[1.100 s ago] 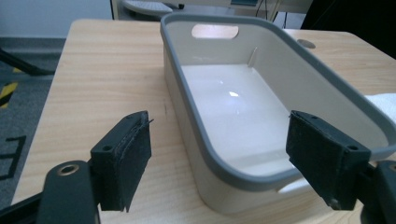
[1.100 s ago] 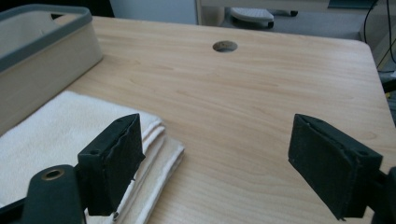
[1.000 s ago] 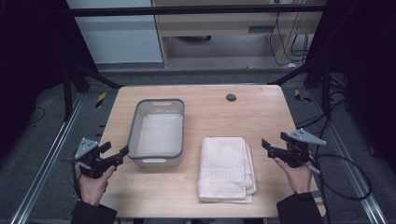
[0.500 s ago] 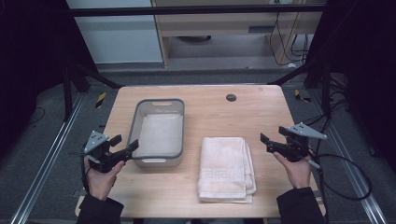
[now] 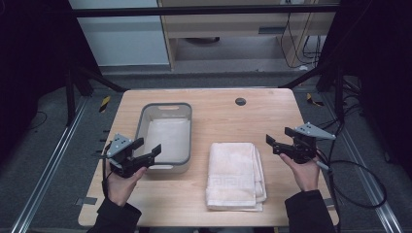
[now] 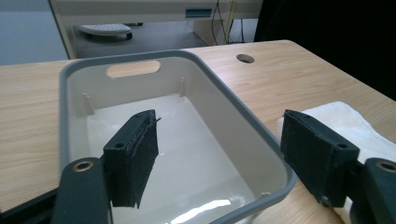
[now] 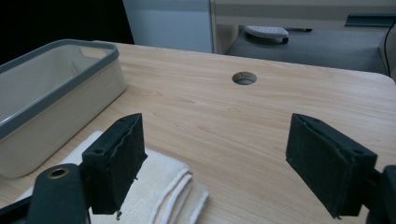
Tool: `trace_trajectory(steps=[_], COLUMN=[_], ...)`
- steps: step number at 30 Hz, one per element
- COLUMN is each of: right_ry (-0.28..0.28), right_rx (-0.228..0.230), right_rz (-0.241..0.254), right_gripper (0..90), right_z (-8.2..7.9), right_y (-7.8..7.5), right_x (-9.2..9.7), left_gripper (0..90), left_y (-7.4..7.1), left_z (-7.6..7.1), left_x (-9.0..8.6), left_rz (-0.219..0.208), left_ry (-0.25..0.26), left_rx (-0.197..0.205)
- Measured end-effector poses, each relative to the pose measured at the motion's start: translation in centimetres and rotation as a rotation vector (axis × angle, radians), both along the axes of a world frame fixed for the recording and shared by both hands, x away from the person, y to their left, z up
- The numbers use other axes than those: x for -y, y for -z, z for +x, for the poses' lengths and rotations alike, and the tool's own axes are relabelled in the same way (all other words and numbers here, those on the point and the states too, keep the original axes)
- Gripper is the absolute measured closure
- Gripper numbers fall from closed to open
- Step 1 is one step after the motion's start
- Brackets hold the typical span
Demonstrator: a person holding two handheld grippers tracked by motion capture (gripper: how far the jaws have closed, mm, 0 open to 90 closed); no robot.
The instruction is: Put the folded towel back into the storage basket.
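**High view: two grippers are brought in over a folded towel and an empty tub**

High view, tabletop: the left gripper (image 5: 145,150) is seen carried inward from the table's left edge, so that the near left corner of the grey-rimmed tub (image 5: 164,168) now lies under its tips; a second ago it was held outside the tub, off that edge. Its jaws have just been closing a little, yet they are left wide, and nothing is caught between them. In the left gripper view one pad (image 6: 132,154) is hung over the tub's pale, bare floor while the other is held outside the tub's rim (image 6: 243,116), with the folded white towel (image 6: 348,123) just beyond it.

The right gripper (image 5: 277,143) is held above the wood (image 5: 272,111) at the table's right side, its jaws also spread wide and empty. The towel (image 5: 235,174) lies ahead of its tips and a little nearer the person, apart from them. Compared with the earlier frames this gripper is found in much the same place, perhaps slightly higher.

The towel and tub are unmoved from the earlier frames. Judged from this, the work is only at the approach: neither the towel nor the tub is yet touched, and a grasp is still to be made.
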State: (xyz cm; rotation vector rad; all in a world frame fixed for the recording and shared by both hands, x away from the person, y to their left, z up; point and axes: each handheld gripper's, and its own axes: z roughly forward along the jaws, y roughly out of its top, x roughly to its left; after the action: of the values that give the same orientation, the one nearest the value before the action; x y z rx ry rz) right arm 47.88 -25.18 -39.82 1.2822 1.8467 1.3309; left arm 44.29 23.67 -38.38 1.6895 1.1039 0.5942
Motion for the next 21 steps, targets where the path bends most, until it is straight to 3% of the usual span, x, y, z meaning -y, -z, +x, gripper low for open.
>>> trace_trajectory(steps=[14,21], right_ry=[-0.037,-0.052], right_rx=[-0.022,-0.032], right_rz=[-0.013,-0.022], right_gripper=[21.9,23.2], right_z=[0.1,0.3], right_y=[0.3,0.6], right_x=[-0.8,-1.2], left_gripper=[27.0,28.3], left_y=[1.2,1.7], left_z=[-0.2,-0.6], left_x=[5.3,6.4], left_rz=[0.022,0.028], left_ry=[0.098,0.124], left_rx=[-0.019,-0.029])
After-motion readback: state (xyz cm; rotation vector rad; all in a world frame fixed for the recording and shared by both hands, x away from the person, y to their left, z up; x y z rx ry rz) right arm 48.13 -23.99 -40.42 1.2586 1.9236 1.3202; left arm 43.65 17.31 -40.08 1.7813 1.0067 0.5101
